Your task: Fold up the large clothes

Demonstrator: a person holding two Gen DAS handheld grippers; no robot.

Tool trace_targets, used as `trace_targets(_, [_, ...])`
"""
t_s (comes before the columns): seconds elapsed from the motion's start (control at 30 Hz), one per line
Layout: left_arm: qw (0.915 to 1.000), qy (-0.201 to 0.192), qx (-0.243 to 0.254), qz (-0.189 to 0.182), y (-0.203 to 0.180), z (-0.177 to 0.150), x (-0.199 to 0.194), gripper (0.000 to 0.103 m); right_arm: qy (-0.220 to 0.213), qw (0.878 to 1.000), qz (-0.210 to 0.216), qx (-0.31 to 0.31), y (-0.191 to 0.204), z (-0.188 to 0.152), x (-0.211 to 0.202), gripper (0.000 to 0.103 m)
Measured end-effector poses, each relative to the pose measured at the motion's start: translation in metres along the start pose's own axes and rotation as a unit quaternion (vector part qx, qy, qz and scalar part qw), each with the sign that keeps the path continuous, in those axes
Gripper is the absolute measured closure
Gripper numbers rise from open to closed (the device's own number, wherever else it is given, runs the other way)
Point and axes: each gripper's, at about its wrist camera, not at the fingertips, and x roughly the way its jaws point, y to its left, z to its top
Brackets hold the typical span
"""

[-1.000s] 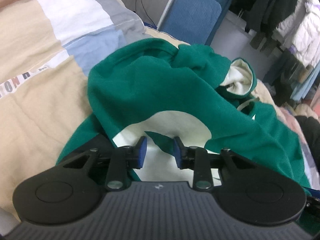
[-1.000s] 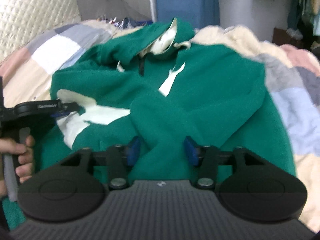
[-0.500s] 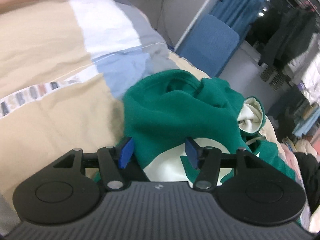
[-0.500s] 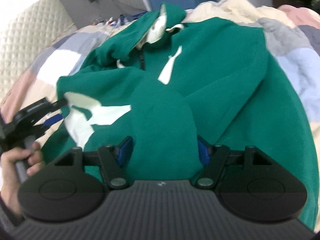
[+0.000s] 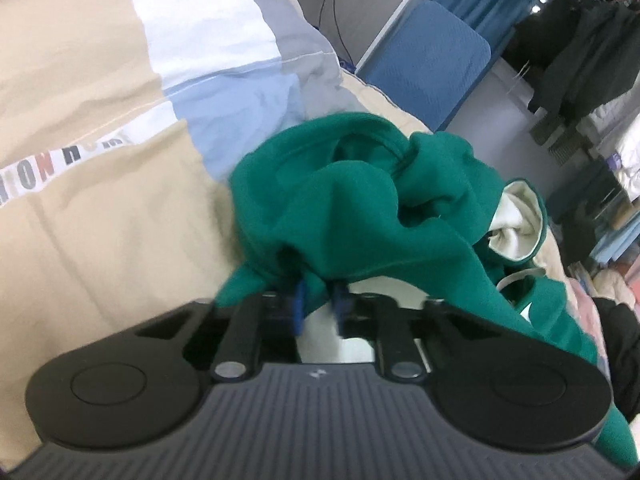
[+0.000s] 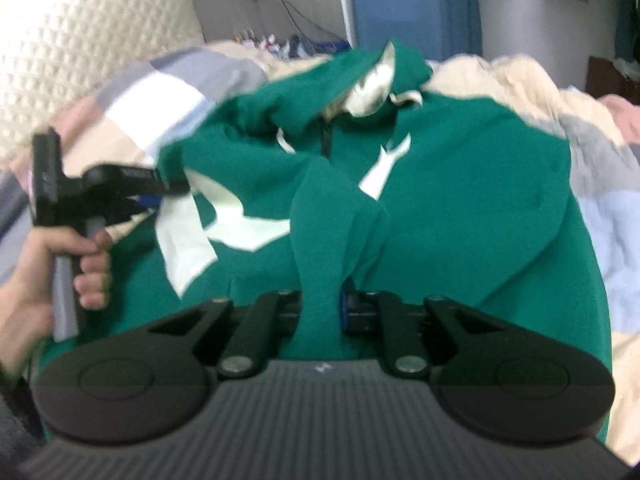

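Green hoodie, both grippers closing on fabric

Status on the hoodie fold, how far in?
Early. Done: the hoodie lies front-up on the bed, hood at the far end. In hand: the left gripper is closing on its side edge; the right gripper is shut on a raised ridge of fabric. Left: no finished fold shows; the near sleeve is bunched.

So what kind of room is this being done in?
Most likely a bedroom at home. The green hooded sweatshirt lies on a bed with a patchwork quilt of beige, white and pale blue, a cream quilted headboard stands behind it, and dark coats hang on a rail.
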Motion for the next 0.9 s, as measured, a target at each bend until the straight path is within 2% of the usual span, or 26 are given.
trace_targets(0.17, [0.9998,-0.019,-0.010,0.006,0.013,0.013,-0.015,0.094,-0.058,0.997,0.052,0.008,0.005,0.016,-0.021,0.091])
trace_targets(0.27, [0.9993,-0.022,-0.025,0.017,0.025,0.019,-0.018,0.094,-0.076,0.995,0.064,-0.012,0.017,0.024,-0.023,0.091])
trace_targets(0.33, [0.9991,-0.020,-0.020,0.032,0.029,0.020,-0.016,0.094,-0.062,0.996,0.052,-0.026,0.024,0.024,-0.012,0.091])
trace_targets(0.43, [0.9987,-0.010,-0.007,0.049,0.032,0.015,-0.008,0.094,-0.009,0.999,0.011,-0.051,0.027,0.014,0.023,0.090])
trace_targets(0.5, [0.9980,-0.006,0.014,0.062,0.025,0.012,-0.005,0.094,0.018,0.999,0.000,-0.046,0.019,0.003,0.042,0.089])
trace_targets(0.7, [0.9953,-0.018,0.059,0.074,0.014,0.006,-0.019,0.089,0.027,1.000,0.005,-0.001,0.000,0.000,0.051,0.086])
trace_targets(0.77, [0.9954,-0.022,0.057,0.074,0.014,0.003,-0.031,0.074,0.024,1.000,0.004,0.008,0.001,0.002,0.048,0.083])
trace_targets(0.8, [0.9959,-0.023,0.054,0.069,0.014,0.002,-0.037,0.070,0.021,1.000,0.001,0.012,0.003,0.000,0.046,0.081])
trace_targets(0.87, [0.9970,-0.022,0.050,0.055,0.012,-0.001,-0.049,0.048,0.010,1.000,-0.010,0.014,0.005,-0.001,0.038,0.073])
trace_targets(0.9, [0.9972,-0.019,0.047,0.054,0.011,-0.002,-0.055,0.047,0.004,1.000,-0.012,0.014,0.005,0.000,0.036,0.071])
